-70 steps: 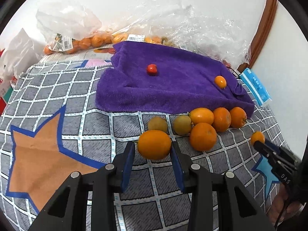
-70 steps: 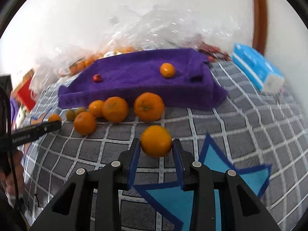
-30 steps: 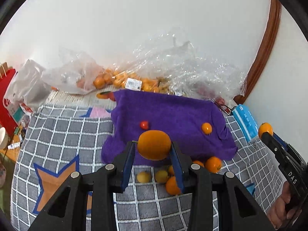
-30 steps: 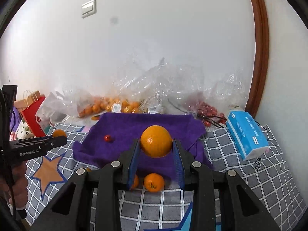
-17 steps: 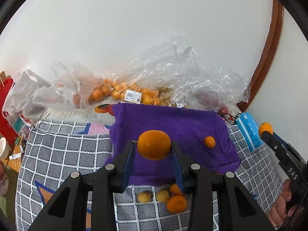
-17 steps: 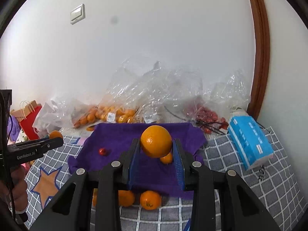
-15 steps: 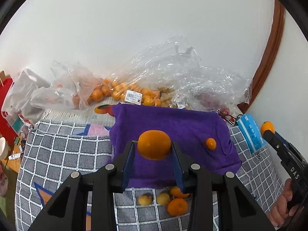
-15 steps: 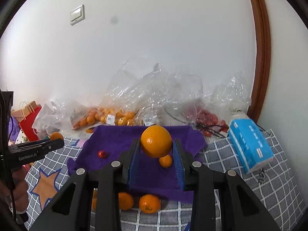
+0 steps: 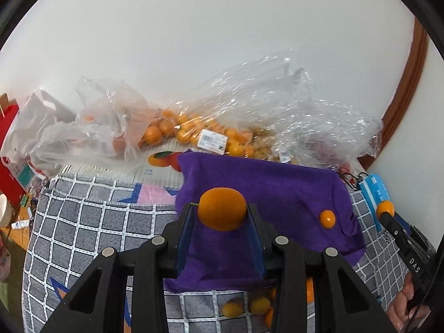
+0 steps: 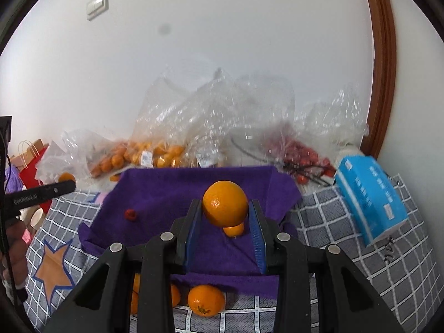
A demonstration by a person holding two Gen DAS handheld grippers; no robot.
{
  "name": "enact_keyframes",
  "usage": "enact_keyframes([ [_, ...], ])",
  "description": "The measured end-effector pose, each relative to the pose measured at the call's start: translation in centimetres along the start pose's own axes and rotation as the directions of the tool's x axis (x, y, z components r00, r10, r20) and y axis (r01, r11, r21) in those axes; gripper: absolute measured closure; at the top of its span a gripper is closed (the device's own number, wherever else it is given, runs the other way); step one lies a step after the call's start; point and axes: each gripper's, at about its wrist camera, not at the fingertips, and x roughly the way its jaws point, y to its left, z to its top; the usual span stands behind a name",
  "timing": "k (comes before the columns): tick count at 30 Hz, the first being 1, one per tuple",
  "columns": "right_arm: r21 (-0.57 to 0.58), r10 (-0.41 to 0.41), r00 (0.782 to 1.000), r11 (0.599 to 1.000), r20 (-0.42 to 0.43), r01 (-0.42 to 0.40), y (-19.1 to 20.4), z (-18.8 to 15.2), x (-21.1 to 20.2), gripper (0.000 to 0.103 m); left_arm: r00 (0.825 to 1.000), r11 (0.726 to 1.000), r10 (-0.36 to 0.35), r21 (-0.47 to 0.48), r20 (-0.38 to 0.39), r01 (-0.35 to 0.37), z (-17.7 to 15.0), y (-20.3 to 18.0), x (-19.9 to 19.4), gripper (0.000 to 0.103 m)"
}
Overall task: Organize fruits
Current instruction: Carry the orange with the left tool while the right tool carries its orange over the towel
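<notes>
Above purple towel (image 9: pixel 277 188): 2 gripped oranges (image 9: pixel 222 208).

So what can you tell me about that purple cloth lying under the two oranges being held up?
The purple towel looks soft and fuzzy, like terry or microfibre. It lies spread, a little rumpled, over the grey checked blanket, its far edge near the clear fruit bags. A small red fruit and a small orange fruit rest on it. Loose oranges lie by its near edge.

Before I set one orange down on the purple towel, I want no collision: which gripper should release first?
Probably the left gripper: its orange hangs over bare purple towel. The right gripper's orange hovers directly above a small orange fruit.
</notes>
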Motion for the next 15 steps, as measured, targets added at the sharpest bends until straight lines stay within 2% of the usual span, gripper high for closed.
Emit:
enact_keyframes([
  [7, 0.021, -0.013, 0.999, 1.0, -0.038, 0.014, -1.0, -0.9, 2.3, 0.069, 0.999, 1.0, 0.016, -0.026, -0.034, -0.017, -0.1, 1.4, 1.8, 0.067],
  [15, 0.012, -0.025, 0.994, 1.0, -0.108, 0.027, -1.2, -2.8, 5.1, 0.069, 0.996, 1.0, 0.002, -0.011, -0.092, -0.003, -1.1, 0.5, 4.6, 0.067],
])
